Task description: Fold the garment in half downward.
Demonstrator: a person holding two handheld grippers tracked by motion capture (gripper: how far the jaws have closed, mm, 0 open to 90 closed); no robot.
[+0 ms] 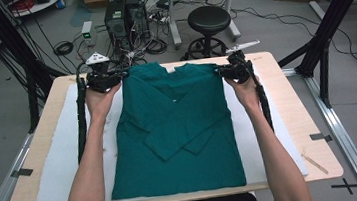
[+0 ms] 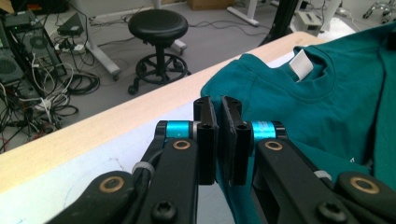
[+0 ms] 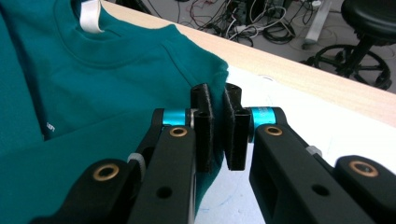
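Pinching teal cloth, the left gripper [image 2: 218, 140] has its black jaws clamped on the shirt [image 1: 176, 126] at one shoulder edge; the right gripper [image 3: 218, 135] is clamped on the other shoulder edge the same way. Each jaw carries a black pad, a blue metal collar and brass-ringed pivots.

Writing is scarce: a white neck tag [image 2: 301, 64] at the collar looks blank, and a tiny white print [image 3: 50, 127] on the shirt's front is too small to read.

Both gripper views give the ribbed collar, the shoulder seams and the soft knit of the cloth. From the high view comes the whole layout: the shirt lies flat on a white mat [image 1: 59, 158] over a pale wooden table [image 1: 284, 69], neck at 12 o'clock, hem at 6, with both long sleeves folded across the chest into a V. That view puts the left gripper [image 1: 106, 79] at 10 o'clock of the shirt and the right gripper [image 1: 231, 70] at 2.

Beyond the table at 12 o'clock stand a round black stool [image 1: 208, 21] and computer towers [image 1: 125, 15] among loose cables [image 2: 42, 93].
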